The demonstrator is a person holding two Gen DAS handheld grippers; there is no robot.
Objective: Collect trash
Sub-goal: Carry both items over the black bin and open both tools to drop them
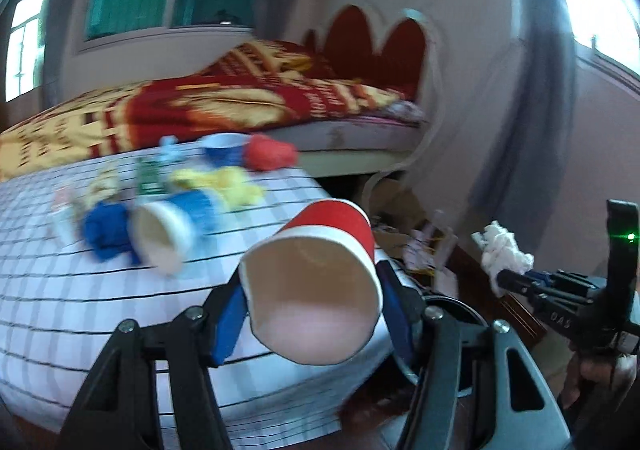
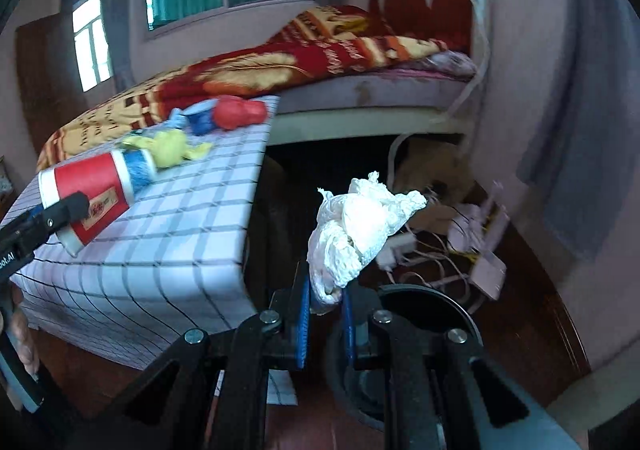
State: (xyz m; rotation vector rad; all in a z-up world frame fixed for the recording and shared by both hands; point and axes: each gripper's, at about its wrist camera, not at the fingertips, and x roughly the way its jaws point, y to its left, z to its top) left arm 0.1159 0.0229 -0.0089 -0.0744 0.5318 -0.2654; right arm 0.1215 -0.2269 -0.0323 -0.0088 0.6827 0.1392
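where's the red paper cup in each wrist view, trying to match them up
Left wrist: the red paper cup fills the lower centre, open mouth toward the camera, clamped in the left gripper.
Right wrist: the same cup sits at the left edge, on its side over the checked tablecloth.
Shared landmark: the crumpled white tissue held by the right gripper.

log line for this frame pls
left gripper: shut on red paper cup | right gripper: shut on crumpled white tissue | dark round bin: below grippers | checked table: trash remains
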